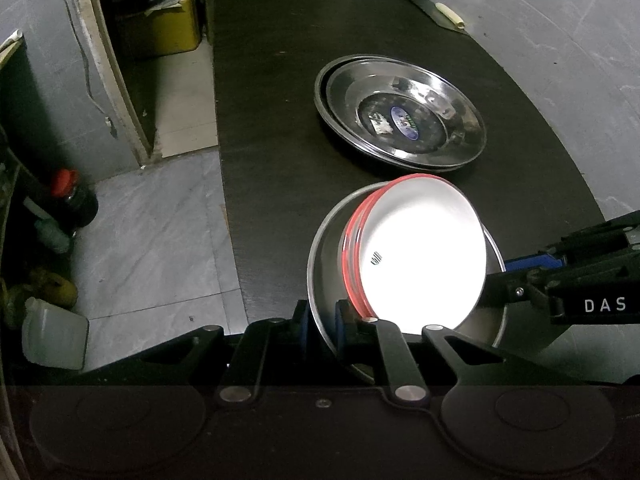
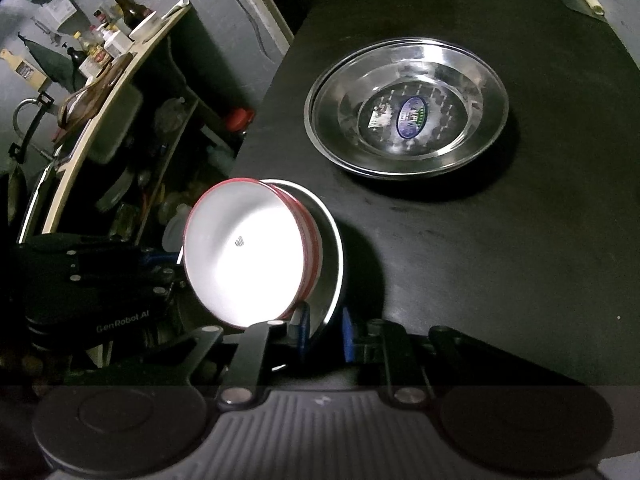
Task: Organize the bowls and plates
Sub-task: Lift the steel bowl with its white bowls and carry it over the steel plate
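Observation:
A steel bowl point(image 1: 324, 264) point(image 2: 330, 248) is tilted above the near part of the black table, held from two sides. Nested in it is a white bowl point(image 1: 420, 256) point(image 2: 244, 248) with a red rim, and a second red rim shows just under it. My left gripper point(image 1: 322, 320) point(image 2: 174, 270) is shut on the steel bowl's rim, one blue pad on each side of the wall. My right gripper point(image 2: 325, 328) point(image 1: 508, 276) is shut on the opposite rim. A stack of shallow steel plates point(image 1: 400, 112) point(image 2: 406, 108) lies farther back on the table, the top one bearing a blue sticker.
The black table point(image 1: 280, 120) point(image 2: 480, 260) ends at a left edge above the tiled floor. On the floor stand a red-capped bottle point(image 1: 66, 196), a white jug point(image 1: 54, 340) and a yellow container point(image 1: 172, 28). A crowded shelf point(image 2: 104, 40) stands left. A pale-handled tool point(image 1: 448, 12) lies at the far corner.

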A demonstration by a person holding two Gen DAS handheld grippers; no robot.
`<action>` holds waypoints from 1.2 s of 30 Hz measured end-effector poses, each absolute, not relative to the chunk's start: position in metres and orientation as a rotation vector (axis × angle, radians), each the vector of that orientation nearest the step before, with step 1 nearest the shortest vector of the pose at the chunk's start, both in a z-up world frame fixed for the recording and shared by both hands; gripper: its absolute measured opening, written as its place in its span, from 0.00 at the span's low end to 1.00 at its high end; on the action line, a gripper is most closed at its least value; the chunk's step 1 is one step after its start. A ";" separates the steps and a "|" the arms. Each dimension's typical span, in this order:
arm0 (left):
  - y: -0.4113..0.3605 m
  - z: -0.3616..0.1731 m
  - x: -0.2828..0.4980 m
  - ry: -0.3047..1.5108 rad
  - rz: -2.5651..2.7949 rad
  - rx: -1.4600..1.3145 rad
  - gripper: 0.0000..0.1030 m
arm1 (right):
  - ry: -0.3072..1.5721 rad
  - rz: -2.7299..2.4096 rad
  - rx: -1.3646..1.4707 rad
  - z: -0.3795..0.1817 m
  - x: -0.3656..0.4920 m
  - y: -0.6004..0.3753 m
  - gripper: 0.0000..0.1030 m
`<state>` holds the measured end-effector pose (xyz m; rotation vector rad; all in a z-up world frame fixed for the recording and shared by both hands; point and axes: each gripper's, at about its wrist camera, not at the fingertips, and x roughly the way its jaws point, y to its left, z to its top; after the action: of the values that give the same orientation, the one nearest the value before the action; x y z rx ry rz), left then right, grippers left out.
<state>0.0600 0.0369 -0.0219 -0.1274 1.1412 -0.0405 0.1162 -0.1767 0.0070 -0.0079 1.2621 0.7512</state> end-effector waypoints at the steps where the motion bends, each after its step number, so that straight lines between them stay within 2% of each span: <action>1: 0.036 -0.022 0.060 1.141 -0.043 -0.126 0.13 | 1.261 0.749 -0.006 0.007 0.116 -0.178 0.18; 36: -0.006 -0.008 0.090 1.077 -0.122 -0.067 0.13 | 1.157 0.661 0.070 0.023 0.125 -0.227 0.18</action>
<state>0.0901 -0.0061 -0.0077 -0.0670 1.0767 -0.1220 0.1255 -0.2270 0.0233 0.0704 1.1569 0.6613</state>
